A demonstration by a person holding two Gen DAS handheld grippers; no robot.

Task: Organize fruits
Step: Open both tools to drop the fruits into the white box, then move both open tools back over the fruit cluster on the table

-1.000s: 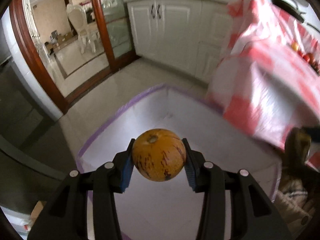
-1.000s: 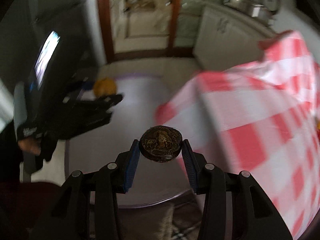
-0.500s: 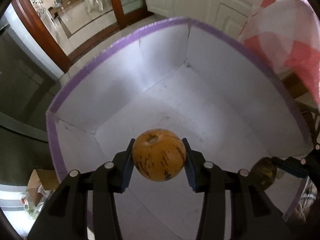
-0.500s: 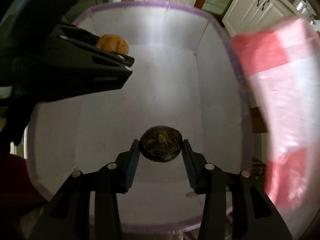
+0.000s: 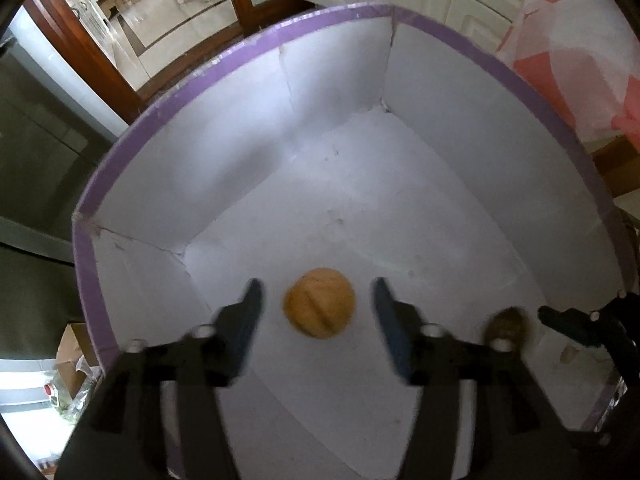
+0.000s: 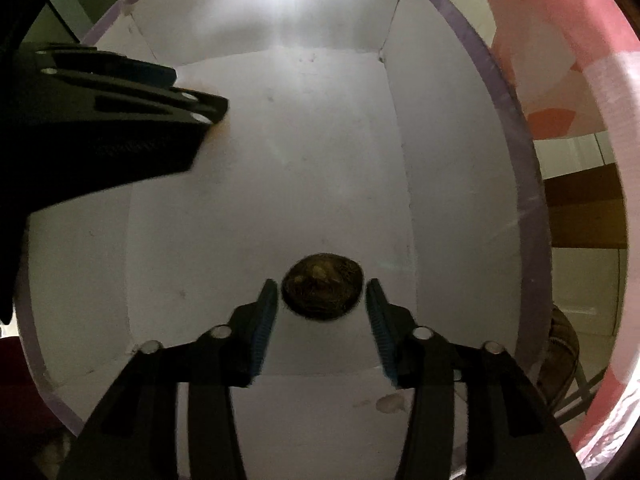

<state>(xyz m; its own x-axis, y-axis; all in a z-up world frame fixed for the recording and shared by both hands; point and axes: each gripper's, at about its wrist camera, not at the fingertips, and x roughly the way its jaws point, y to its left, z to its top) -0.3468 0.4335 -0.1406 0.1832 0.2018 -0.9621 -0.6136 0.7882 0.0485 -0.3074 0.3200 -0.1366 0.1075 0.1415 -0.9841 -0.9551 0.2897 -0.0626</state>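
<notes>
Fruit loose in the box! The left tool (image 5: 318, 304) gapes wide, its blue pads clear on both sides of the orange fruit (image 5: 319, 308), which sits blurred over the white floor of the purple-rimmed box (image 5: 200, 80). The right tool (image 6: 321, 300) is spread apart too, the dark brown fruit (image 6: 322, 293) between its fingers, touching neither pad, near the box's close wall.

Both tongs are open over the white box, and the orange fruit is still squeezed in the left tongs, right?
Not quite. The left tongs are open too, as the left wrist view shows: the orange fruit sits loose between them, over the white box.
</notes>
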